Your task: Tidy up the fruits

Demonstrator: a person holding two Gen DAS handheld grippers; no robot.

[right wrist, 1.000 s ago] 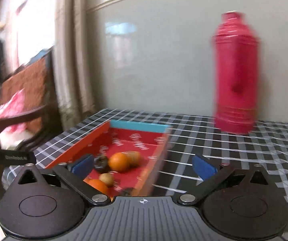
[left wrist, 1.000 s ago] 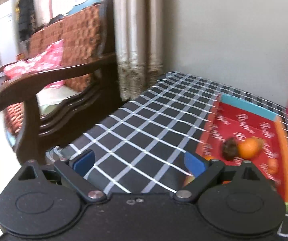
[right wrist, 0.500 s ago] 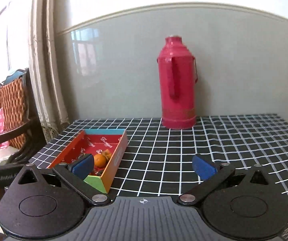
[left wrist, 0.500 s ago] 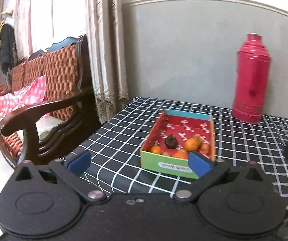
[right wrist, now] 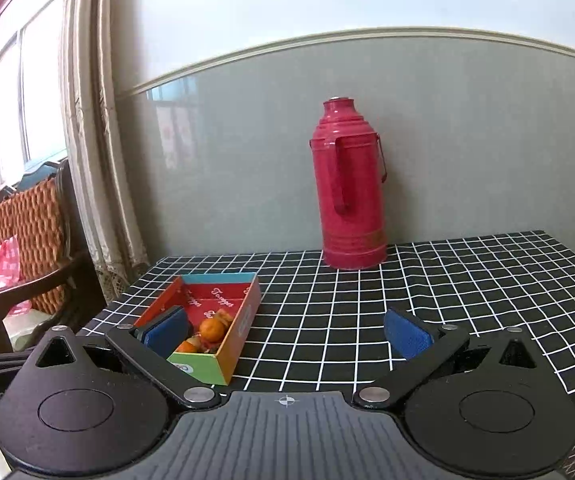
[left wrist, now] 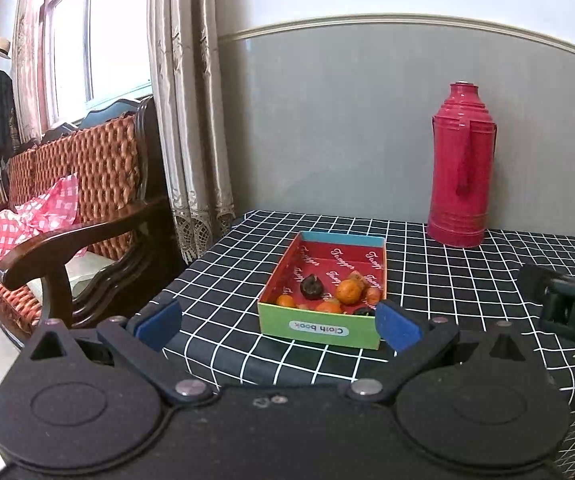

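A colourful open cardboard box (left wrist: pixel 321 330) with a red inside sits near the left front edge of the checked table; it also shows in the right wrist view (right wrist: pixel 243 320). In it lie several small oranges (left wrist: pixel 348 291) and a dark fruit (left wrist: pixel 312 286); an orange (right wrist: pixel 212 329) shows in the right wrist view too. My left gripper (left wrist: pixel 278 326) is open and empty, held in front of the box and off the table edge. My right gripper (right wrist: pixel 286 332) is open and empty, to the right of the box; its body shows at the right of the left wrist view (left wrist: pixel 567 304).
A tall red thermos (left wrist: pixel 461 166) stands at the back of the table against the grey wall, also in the right wrist view (right wrist: pixel 349 186). A wooden sofa (left wrist: pixel 83 216) with a red checked cloth and a curtain (left wrist: pixel 191 120) stand left of the black checked tablecloth (right wrist: pixel 427 300).
Both grippers have pulled back and away from the box, so it now looks smaller and farther off. The jaws stay open and empty.
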